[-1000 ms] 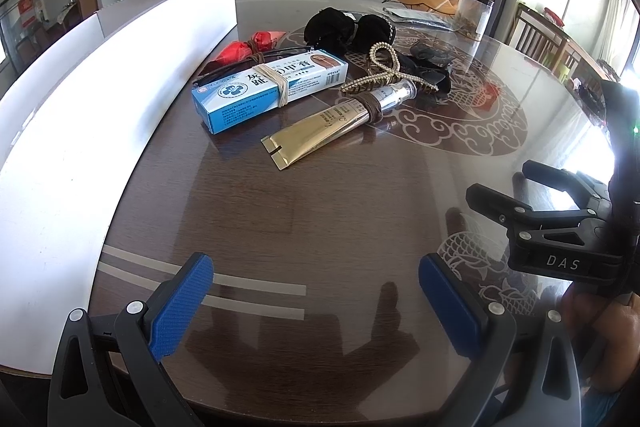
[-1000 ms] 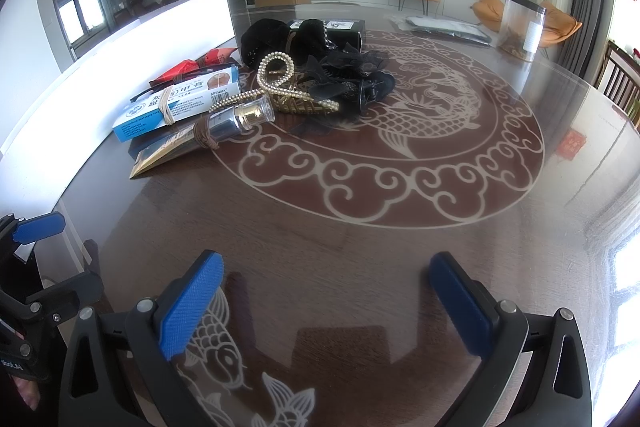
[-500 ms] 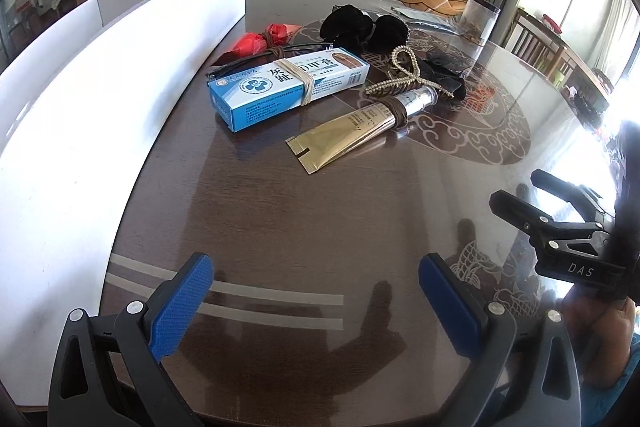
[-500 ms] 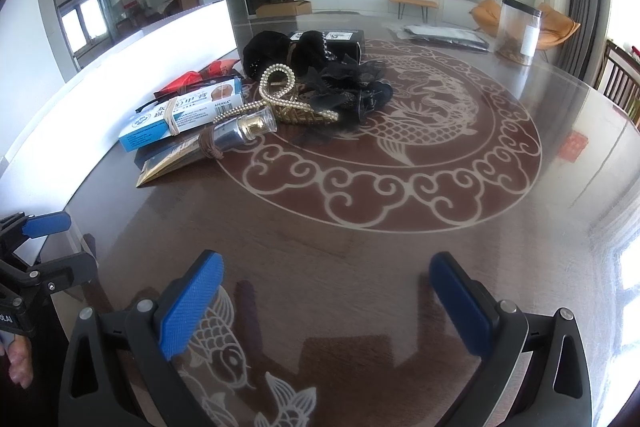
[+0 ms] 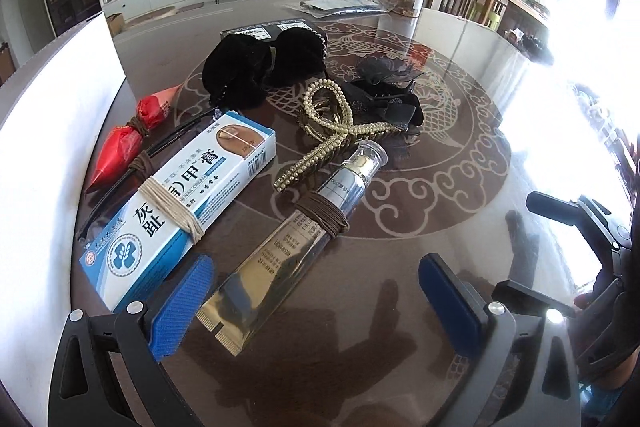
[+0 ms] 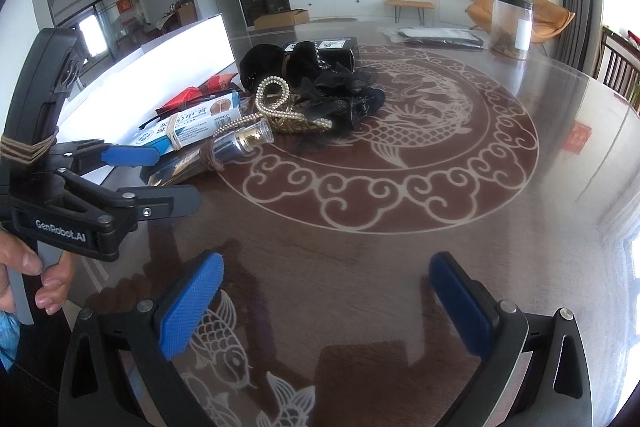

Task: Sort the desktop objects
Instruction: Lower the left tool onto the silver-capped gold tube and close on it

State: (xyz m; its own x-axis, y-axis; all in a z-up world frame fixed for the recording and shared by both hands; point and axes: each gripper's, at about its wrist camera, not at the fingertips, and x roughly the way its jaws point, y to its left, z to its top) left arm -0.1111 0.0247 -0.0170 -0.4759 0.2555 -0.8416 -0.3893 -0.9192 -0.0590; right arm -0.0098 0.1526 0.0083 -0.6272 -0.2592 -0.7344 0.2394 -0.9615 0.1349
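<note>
2 grippers, left and right, jaws apart, clear jar holding brown bits

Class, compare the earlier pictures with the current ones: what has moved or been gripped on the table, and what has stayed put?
The left gripper has moved forward toward the pile, open; the gold tube now lies between its fingers, not yet gripped. The blue box sits just beyond its left finger. The right gripper stays open over bare table. The tube, box, pearl clip and black items have not shifted.
</note>
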